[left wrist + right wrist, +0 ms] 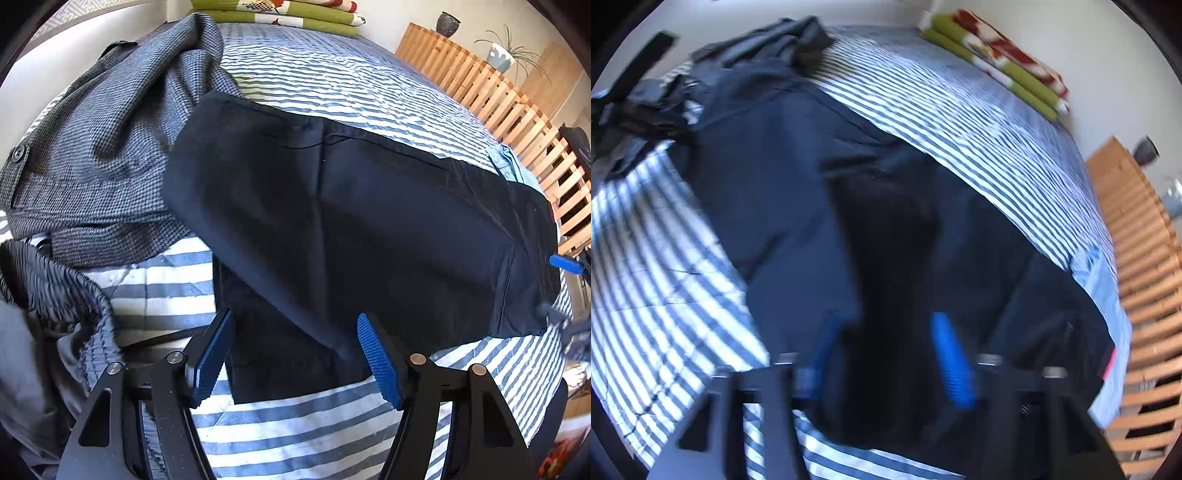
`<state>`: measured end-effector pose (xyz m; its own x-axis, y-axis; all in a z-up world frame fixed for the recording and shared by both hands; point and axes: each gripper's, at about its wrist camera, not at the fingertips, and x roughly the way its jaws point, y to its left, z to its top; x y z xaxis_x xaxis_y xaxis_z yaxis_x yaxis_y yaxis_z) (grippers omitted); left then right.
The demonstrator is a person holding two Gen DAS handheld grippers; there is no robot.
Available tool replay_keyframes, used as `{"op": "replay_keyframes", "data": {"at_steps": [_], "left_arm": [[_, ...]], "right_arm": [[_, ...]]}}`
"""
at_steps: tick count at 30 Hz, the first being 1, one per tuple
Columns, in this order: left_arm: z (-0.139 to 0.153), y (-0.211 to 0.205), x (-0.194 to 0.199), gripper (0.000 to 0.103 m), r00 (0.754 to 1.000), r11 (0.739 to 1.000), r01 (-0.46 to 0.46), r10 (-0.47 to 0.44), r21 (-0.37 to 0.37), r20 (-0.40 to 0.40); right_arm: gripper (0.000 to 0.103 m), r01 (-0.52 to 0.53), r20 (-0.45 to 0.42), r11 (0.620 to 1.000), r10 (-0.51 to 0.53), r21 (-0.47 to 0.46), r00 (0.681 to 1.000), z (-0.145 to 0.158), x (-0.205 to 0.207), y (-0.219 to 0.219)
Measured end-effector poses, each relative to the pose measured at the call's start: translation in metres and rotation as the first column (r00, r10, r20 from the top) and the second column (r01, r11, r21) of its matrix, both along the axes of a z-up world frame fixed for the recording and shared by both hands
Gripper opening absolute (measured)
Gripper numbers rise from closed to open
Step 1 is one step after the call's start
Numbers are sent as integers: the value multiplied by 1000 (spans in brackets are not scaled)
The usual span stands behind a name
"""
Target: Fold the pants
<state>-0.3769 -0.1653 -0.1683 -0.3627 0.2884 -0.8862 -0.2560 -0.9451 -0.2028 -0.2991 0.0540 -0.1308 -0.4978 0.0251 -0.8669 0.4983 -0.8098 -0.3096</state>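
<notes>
Dark navy pants (369, 229) lie folded across the striped bed, with an upper layer over a lower one. My left gripper (295, 360) hovers open at the pants' near edge. The lower layer of cloth lies between its blue pads without being pinched. In the blurred right wrist view, my right gripper (886, 356) stands open low over the pants (783, 192), with dark fabric between and under its pads. One blue fingertip (565, 263) of the right gripper shows at the pants' right end in the left wrist view.
A grey tweed coat (92, 166) lies heaped to the left, touching the pants. A grey striped garment (55, 295) lies below it. Folded green bedding (295, 14) sits at the bed's far end. A wooden slatted frame (498, 99) borders the right side, beside a light blue cloth (513, 166).
</notes>
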Motion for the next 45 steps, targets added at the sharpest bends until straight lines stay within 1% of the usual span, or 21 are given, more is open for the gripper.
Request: {"op": "replay_keyframes", "data": {"at_steps": [2, 3, 4, 5, 6, 7, 12, 15, 17, 22, 24, 25, 28, 29, 31, 32, 36, 40, 43, 44, 45], "left_arm": [[0, 0, -2, 71, 1000, 1000, -1, 1, 4, 9], [0, 0, -3, 69, 1000, 1000, 0, 0, 4, 13], [0, 0, -5, 58, 1000, 1000, 5, -6, 4, 19], [1, 1, -8, 42, 1000, 1000, 8, -8, 1, 27], [2, 2, -12, 36, 999, 1000, 4, -4, -9, 32], [5, 3, -17, 33, 1000, 1000, 4, -4, -11, 31], [23, 9, -37, 35, 1000, 999, 1, -1, 51, 12], [24, 8, -36, 49, 1000, 998, -1, 0, 60, 6], [17, 5, -31, 60, 1000, 999, 4, -5, 37, 11], [-1, 2, -31, 60, 999, 999, -14, 12, 40, 37], [3, 12, -37, 56, 999, 997, 11, -13, 70, 33], [7, 18, -40, 52, 999, 996, 26, -29, 82, 27], [20, 37, -50, 51, 998, 992, 59, -60, 109, 0], [23, 41, -56, 51, 998, 991, 65, -66, 119, -1], [23, 45, -66, 51, 998, 989, 67, -69, 131, 10], [22, 48, -71, 51, 997, 988, 68, -71, 136, 23], [16, 56, -85, 50, 996, 989, 60, -68, 139, 53], [18, 48, -84, 50, 997, 983, 41, -53, 181, 63], [18, 41, -90, 51, 997, 985, 34, -46, 171, 63], [19, 37, -89, 52, 997, 984, 36, -47, 172, 62], [21, 31, -87, 52, 997, 983, 36, -47, 178, 59]], "right_arm": [[64, -45, -23, 997, 46, 60, 999, -10, 6, -20], [51, -49, -30, 994, 52, 97, 998, -17, 5, -27], [34, -49, -32, 990, 54, 135, 998, -26, 2, -34], [7, -46, -20, 986, 50, 158, 999, -34, -2, -38], [6, -36, -8, 986, 38, 162, 999, -36, -7, -33], [5, -21, -4, 990, 22, 141, 1000, -36, -12, -30], [4, 105, 22, 994, -105, -17, 994, -11, -36, 12], [4, 202, 71, 973, -196, -109, 978, -1, -54, 38], [4, 230, 84, 967, -221, -113, 972, -1, -62, 44], [8, 264, 104, 960, -254, -92, 962, -10, -65, 50], [26, 266, 73, 962, -262, -55, 962, -11, -61, 49], [31, 272, 34, 962, -271, -33, 962, -10, -58, 49], [36, 226, -98, 974, -227, -19, 969, 10, -36, 34], [38, 185, -149, 983, -186, -18, 971, 18, -25, 23], [47, 84, -185, 996, -90, -42, 979, 30, -10, 3], [51, 22, -179, 998, -33, -64, 983, 32, -3, -11], [52, -135, -122, 984, 121, -116, 985, 20, 8, -65], [52, -172, -75, 976, 163, -133, 984, -15, -13, -110], [51, -159, -63, 978, 152, -132, 986, -31, -30, -125], [47, -137, -74, 984, 129, -114, 989, -34, -35, -127], [32, -115, -73, 986, 107, -119, 992, -36, -39, -125]]}}
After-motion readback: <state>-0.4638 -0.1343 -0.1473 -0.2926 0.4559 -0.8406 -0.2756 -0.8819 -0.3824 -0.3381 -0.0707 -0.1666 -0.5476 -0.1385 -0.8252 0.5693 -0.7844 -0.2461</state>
